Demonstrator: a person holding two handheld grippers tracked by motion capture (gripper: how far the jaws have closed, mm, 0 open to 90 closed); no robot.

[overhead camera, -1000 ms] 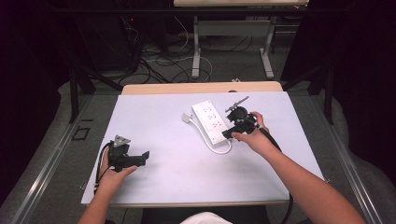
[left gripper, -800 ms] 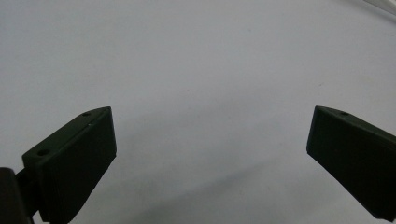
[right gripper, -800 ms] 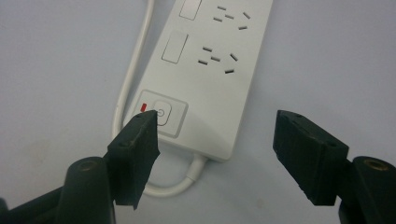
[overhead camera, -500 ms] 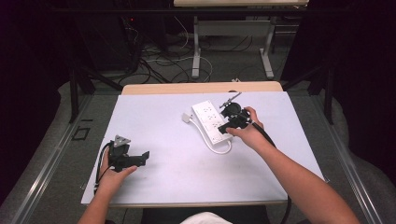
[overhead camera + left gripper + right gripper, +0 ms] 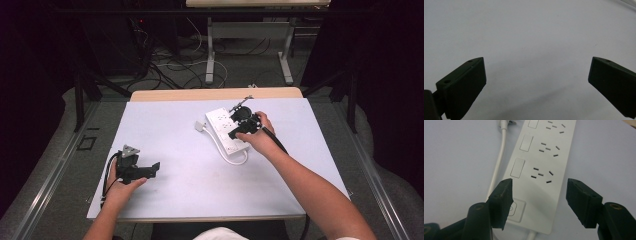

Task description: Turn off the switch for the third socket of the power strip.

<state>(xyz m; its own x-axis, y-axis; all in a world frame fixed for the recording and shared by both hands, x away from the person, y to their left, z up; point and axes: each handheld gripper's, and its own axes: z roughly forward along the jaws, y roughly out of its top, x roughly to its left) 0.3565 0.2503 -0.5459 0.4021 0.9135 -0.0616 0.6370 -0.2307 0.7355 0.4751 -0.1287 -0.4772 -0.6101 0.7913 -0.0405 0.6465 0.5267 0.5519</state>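
The white power strip (image 5: 226,131) lies flat on the bench (image 5: 190,195), toward its far right part, with its white cord (image 5: 498,167) running alongside it and looping at the near end. My right tongs (image 5: 537,200) hover just above the strip's near end, spread wide on either side of it, one jaw over the square button (image 5: 517,208), nothing pinched. My left tongs (image 5: 536,82) rest well apart at the bench's near left, spread open over bare white surface, held in my left hand (image 5: 120,186).
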